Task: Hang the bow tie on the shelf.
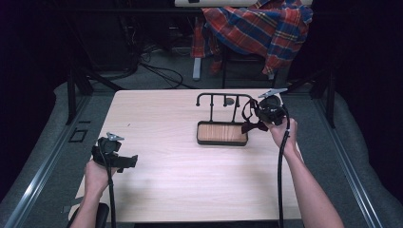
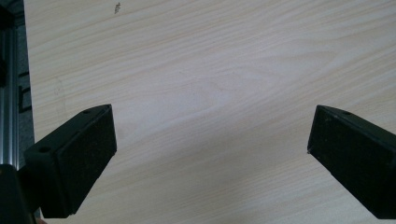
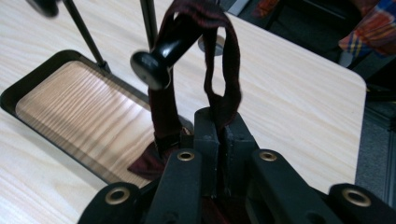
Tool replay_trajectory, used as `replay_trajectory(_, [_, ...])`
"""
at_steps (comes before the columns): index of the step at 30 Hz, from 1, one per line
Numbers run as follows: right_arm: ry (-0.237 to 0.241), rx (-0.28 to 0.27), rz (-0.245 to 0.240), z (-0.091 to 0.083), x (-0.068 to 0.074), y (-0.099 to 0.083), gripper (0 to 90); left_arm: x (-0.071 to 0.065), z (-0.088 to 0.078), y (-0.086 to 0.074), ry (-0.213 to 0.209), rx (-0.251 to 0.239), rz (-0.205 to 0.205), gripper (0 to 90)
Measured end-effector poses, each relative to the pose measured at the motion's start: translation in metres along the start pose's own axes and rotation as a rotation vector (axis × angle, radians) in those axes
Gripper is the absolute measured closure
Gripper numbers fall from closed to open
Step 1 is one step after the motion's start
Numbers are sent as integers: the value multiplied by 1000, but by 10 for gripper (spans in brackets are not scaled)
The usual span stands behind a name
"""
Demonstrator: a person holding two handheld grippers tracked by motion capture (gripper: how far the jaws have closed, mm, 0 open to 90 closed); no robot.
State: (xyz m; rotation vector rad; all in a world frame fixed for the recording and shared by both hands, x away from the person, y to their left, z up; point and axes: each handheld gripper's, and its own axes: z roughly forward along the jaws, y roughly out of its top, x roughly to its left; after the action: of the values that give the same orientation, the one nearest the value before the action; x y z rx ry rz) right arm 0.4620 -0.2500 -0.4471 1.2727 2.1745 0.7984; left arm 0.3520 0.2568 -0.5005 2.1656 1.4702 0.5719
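On the far right part of the pale wooden worktop [image 1: 157, 166] stands a black metal rack [image 1: 223, 97] with a wood-lined tray base [image 1: 222, 133], its long axis running left to right across the high view, and with a top bar carrying knob-ended pegs. A dark maroon strap [image 3: 224, 56], a band with what looks like a bow at its lower end, is looped over the rightmost peg [image 3: 161, 53], which juts toward the right gripper view's camera and ends in a round knob. The loop's long axis runs from the peg down and back toward the right tongs [image 3: 219, 130], with the bow-like end hanging just past the tray's near right corner. The right tongs, seen in the high view at the rack's right end [image 1: 259, 114], are pressed together on the near side of the strap loop, pinching the fabric between their pads. The left tongs [image 2: 210, 154] hover over bare worktop with their jaws spread wide and nothing between them or touching them; in the high view they sit near the worktop's left edge [image 1: 124, 160], well apart from the rack. Beyond the worktop, a red and blue plaid cloth [image 1: 259, 26] is draped over a chair.
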Motion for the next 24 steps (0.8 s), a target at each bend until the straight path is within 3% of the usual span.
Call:
replay_trajectory(12, [56,8,18,4,-2,-4,792,-1,0,0,-2,-1,2,15])
replay_trajectory(24, [89,-2,30,-6,-8,-6,635,0,0,0,-3,-2,3,15])
